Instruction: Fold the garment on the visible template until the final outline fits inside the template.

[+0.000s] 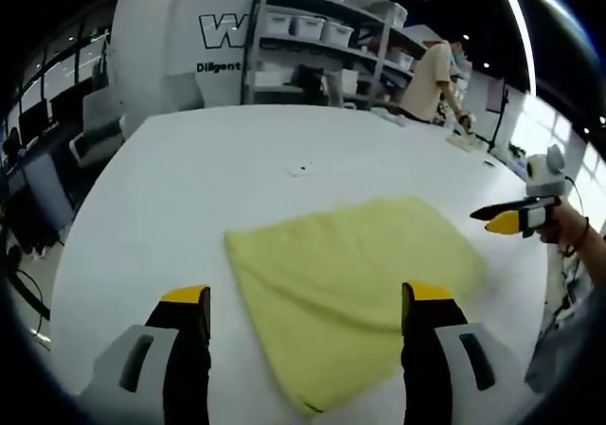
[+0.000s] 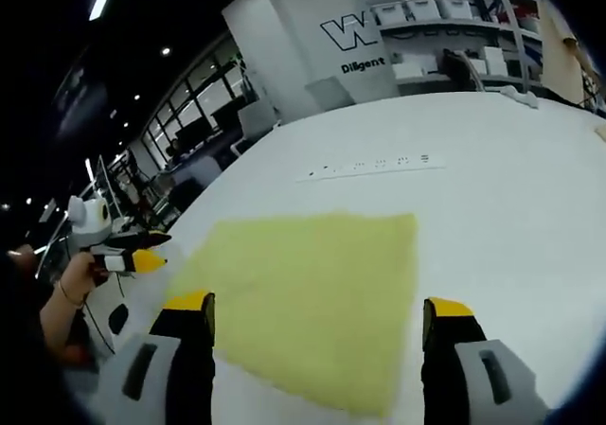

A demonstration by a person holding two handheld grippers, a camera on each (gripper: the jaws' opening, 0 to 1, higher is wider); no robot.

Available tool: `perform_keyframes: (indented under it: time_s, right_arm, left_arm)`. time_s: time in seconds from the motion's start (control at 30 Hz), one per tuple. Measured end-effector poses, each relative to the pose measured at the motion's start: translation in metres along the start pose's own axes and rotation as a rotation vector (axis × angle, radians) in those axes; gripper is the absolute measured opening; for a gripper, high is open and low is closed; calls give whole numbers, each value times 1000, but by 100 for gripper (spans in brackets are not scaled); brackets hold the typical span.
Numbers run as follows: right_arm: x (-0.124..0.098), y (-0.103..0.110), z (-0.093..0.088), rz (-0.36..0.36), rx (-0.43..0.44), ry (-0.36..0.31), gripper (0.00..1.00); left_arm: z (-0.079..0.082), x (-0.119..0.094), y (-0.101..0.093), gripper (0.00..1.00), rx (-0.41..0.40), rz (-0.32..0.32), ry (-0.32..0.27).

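A: Status — the yellow garment point(image 1: 355, 288) lies flat on the white table point(image 1: 189, 188) as one roughly four-sided piece, already compact. We'd judge at least one fold is done, going by the doubled-looking edge nearest the left gripper point(image 1: 303, 326).

B: Template?

A: We can't make out any template outline around the garment, in either view. So whether the outline fits — can't say. That check is what's left, plus maybe another fold.

B: Jaws?

A: Left gripper's jaws stand wide, nothing between them, hovering over the garment's near edge. Right gripper point(image 2: 317, 335) same — wide, empty, just above the garment from the opposite side. In the left gripper view the right gripper sits beyond the garment's far corner, in a hand point(image 1: 568, 226).

B: Hidden bits?

A: Garment's nearest corner is cut off behind the jaws in both views. Small dark marks point(image 1: 301, 169) on the table beyond the garment, and a white strip point(image 2: 369, 167) — too small to identify. A person point(image 1: 431, 79) stands by shelving point(image 1: 312, 51) well behind the garment.
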State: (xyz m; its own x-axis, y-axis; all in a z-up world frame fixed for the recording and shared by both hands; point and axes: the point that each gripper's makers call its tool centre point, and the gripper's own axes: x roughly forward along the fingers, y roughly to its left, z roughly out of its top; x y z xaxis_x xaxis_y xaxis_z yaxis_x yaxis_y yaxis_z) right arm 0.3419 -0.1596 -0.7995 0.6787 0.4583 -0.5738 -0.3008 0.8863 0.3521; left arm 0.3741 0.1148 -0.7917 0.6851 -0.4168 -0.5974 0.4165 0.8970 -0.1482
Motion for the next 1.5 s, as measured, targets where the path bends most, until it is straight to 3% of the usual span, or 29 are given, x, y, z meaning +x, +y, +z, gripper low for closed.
perform_keyframes:
  time_s: [0.3, 0.57, 0.77, 0.93, 1.03, 1.17, 1.3, 1.5]
  right_arm:
    - [-13, 5, -15, 6, 2, 5, 89]
    - [-22, 5, -34, 0, -16, 8, 80]
    - [-27, 1, -47, -21, -38, 17, 70]
    - [-29, -7, -60, -47, -23, 55, 62]
    - [-30, -9, -63, -52, -20, 56, 55]
    - [-29, -17, -79, -81, -83, 114, 42]
    - [-26, -20, -86, -84, -96, 130, 31]
    - [-24, -24, -90, -94, -113, 139, 24]
  left_arm:
    - [-24, -18, -9, 78, -12, -16, 15]
    - [-51, -29, -8, 69, -18, -12, 52]
    - [-63, -37, -9, 62, -16, 0, 56]
    - [-74, -41, -8, 48, -18, 8, 77]
    - [-77, -43, -5, 49, -12, 14, 84]
    - [-88, -43, -12, 47, -46, -33, 98]
    - [-97, -43, -11, 43, -53, -27, 104]
    - [-104, -42, -11, 29, -35, -33, 125]
